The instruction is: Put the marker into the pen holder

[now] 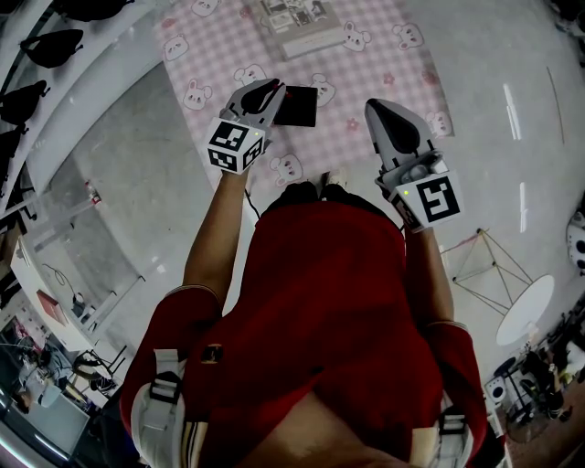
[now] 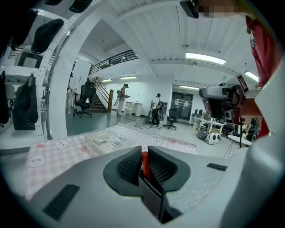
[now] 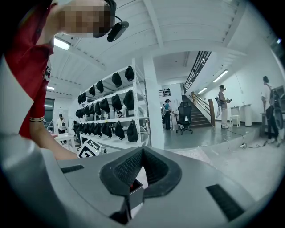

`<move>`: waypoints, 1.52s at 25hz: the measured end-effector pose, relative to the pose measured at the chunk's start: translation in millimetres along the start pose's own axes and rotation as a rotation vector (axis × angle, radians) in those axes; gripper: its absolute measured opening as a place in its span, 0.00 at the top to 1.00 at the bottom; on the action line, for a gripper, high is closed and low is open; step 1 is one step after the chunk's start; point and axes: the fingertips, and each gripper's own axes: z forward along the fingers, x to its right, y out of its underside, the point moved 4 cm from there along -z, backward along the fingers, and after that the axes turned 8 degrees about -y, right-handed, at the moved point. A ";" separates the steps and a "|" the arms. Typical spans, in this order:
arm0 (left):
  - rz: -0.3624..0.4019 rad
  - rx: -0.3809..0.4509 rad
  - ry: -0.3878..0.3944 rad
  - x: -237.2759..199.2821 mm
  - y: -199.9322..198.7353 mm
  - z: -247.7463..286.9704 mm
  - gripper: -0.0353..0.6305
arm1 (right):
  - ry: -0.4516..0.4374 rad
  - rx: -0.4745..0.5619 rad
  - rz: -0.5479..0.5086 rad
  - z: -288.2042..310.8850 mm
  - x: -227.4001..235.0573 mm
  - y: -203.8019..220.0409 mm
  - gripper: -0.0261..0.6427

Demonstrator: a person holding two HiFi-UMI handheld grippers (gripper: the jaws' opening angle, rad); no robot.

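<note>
In the left gripper view, my left gripper [image 2: 144, 150] is shut on a thin red marker [image 2: 144, 162] standing upright between its ribbed pads. From the head view the left gripper [image 1: 271, 87] hovers over a pink checked mat [image 1: 366, 64], its tip right beside a black square pen holder [image 1: 298, 106]. The marker itself is hidden there. My right gripper [image 1: 380, 106] hangs over the mat's right part, apart from the holder. Its jaws [image 3: 142, 150] meet at the tips with nothing between them.
A flat printed box [image 1: 297, 23] lies at the mat's far edge, seen too in the left gripper view [image 2: 107, 141]. Shelves with black bags [image 1: 37, 46] stand at the left. A round white table [image 1: 526, 311] is at the lower right. People [image 2: 156, 109] stand far off.
</note>
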 end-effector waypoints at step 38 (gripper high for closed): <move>0.012 0.087 0.015 8.1 -16.0 -11.3 0.80 | -0.004 0.016 0.010 0.1 -0.1 3.2 0.96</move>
